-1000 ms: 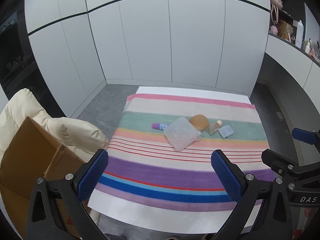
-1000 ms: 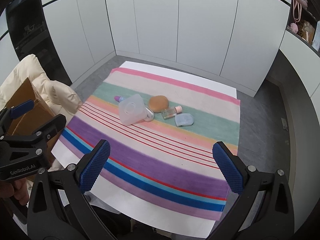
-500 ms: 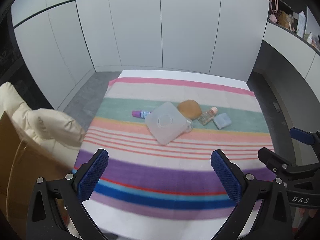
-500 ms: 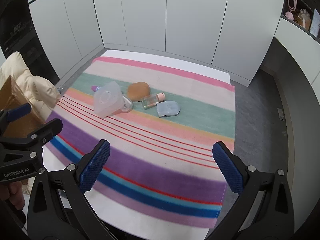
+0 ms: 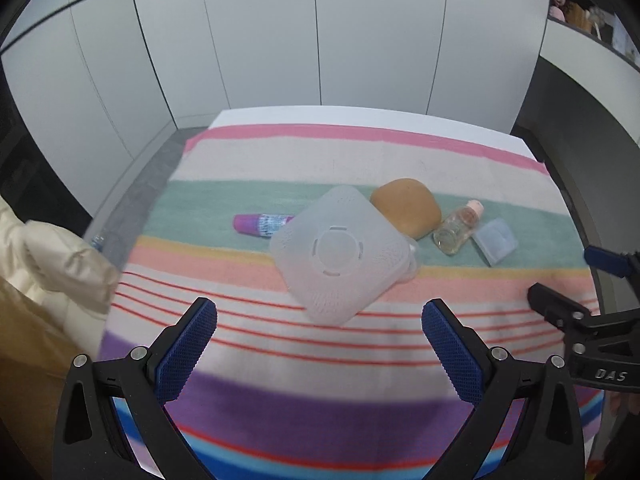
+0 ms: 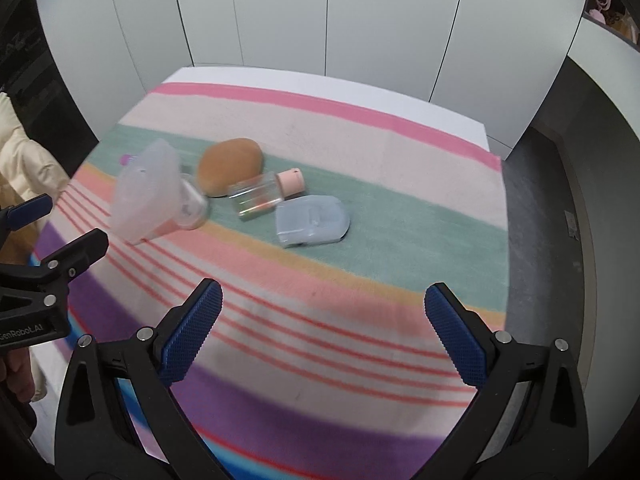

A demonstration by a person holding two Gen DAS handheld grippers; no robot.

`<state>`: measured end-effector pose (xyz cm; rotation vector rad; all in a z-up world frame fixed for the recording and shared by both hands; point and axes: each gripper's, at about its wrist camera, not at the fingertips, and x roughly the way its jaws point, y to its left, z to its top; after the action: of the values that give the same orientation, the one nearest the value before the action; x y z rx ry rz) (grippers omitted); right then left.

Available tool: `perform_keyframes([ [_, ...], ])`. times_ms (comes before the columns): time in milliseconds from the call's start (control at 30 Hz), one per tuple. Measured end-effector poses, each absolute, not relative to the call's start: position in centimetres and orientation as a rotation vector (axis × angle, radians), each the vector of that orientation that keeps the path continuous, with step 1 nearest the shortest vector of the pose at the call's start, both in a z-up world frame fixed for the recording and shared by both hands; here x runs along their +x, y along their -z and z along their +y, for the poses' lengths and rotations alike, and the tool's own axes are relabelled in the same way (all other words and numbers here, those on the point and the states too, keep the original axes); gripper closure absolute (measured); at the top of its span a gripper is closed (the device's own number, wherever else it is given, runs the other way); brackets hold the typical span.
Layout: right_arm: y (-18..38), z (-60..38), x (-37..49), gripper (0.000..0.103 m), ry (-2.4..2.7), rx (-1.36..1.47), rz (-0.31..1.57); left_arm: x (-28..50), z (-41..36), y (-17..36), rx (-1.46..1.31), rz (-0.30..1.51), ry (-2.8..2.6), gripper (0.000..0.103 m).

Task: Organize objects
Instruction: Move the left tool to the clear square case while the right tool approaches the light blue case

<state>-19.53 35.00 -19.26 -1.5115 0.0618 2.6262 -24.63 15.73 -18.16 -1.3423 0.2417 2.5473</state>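
Black frames with 2 blue ribbed pads point(image 5: 186, 354) and silver screws point(image 5: 139, 353) are seen on each gripper; "DAS" point(image 5: 611, 375) and "GenRobot.AI" point(image 6: 22, 335) are printed.

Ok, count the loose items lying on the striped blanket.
5, clustered on the green stripe: purple tube leftmost, tilted frosted container overlapping it, brown sponge behind, clear bottle, blue case rightmost. The container may hide something.

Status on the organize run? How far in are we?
Done: nothing visibly sorted. The translucent box, brown sponge, purple tube, clear bottle and blue case sit clustered on the striped cloth. In hand: nothing; left gripper and right gripper hover with jaws open. Left: every item.
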Motion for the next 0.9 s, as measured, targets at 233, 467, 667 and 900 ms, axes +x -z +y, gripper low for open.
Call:
perform_keyframes([
  [233,22.6,36.1,-22.6,0.000,-2.609,-1.547,0.089,-26.7,17.5,19.4,-1.348,0.138,-2.570,0.000],
  [467,24.1,36.2,-24.7,0.002,-2.611,-1.554,0.084,-29.1,17.6,20.9,-1.459,0.051,-2.575,0.000],
  [667,23.9,35.7,-25.4,0.033,-2.655,-1.536,0.057,-29.3,17.6,21.1,-1.467,-0.006,-2.579,0.012],
  [900,23.3,35.2,-25.1,0.043,-2.660,-1.570,0.056,-28.0,18.6,19.6,-1.420,0.130,-2.586,0.061],
])
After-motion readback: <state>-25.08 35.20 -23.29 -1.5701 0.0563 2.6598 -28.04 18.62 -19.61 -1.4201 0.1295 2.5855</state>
